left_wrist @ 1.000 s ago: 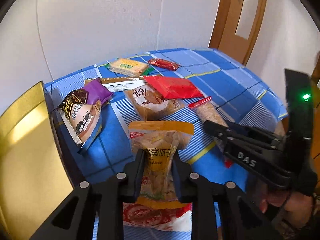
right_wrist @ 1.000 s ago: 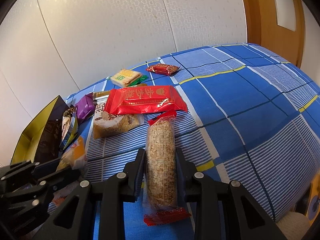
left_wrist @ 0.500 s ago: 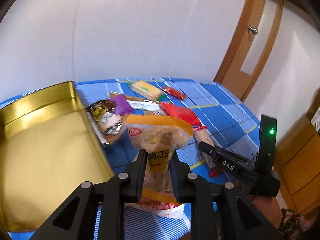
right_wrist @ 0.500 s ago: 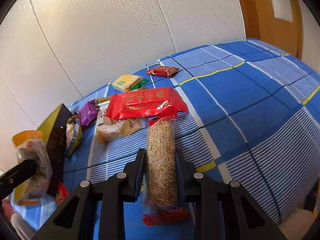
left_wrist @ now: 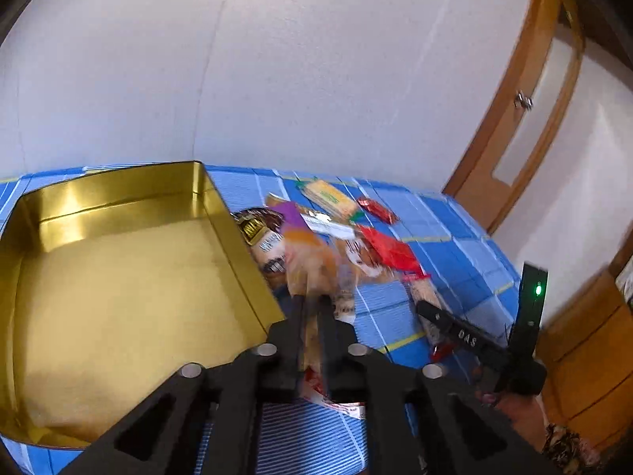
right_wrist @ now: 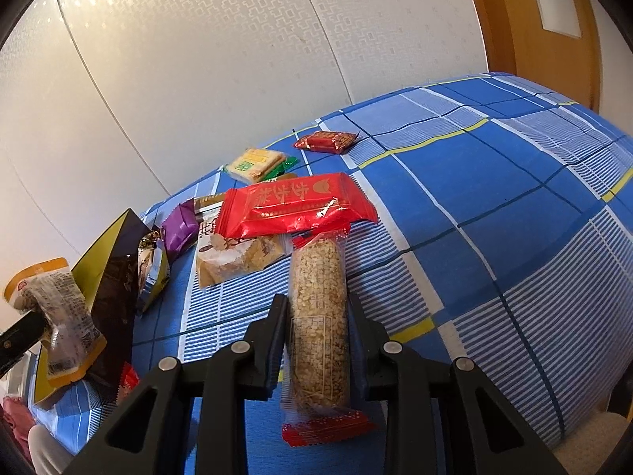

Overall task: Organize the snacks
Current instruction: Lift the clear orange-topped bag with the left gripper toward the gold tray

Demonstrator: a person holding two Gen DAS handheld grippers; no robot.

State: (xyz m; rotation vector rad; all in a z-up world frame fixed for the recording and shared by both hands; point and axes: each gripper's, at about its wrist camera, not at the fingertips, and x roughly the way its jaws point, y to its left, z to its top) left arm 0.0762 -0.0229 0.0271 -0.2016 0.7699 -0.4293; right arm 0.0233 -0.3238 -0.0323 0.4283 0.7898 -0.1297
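Snacks mostly lie loose on the blue checked tablecloth [right_wrist: 494,206]; the gold tin [left_wrist: 118,277] looks empty, so sorting has barely begun. Left gripper [left_wrist: 312,308] pinches an orange-topped packet [right_wrist: 55,316] aloft, just at the tin's 3 o'clock edge. Right gripper [right_wrist: 316,316] clamps a grain bar [right_wrist: 318,316] lying on the cloth. At the bar's 12 o'clock a red packet [right_wrist: 296,206] and others wait.

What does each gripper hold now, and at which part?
Left gripper: orange snack packet, gripped near its middle. Right gripper: grain bar, held across its middle.
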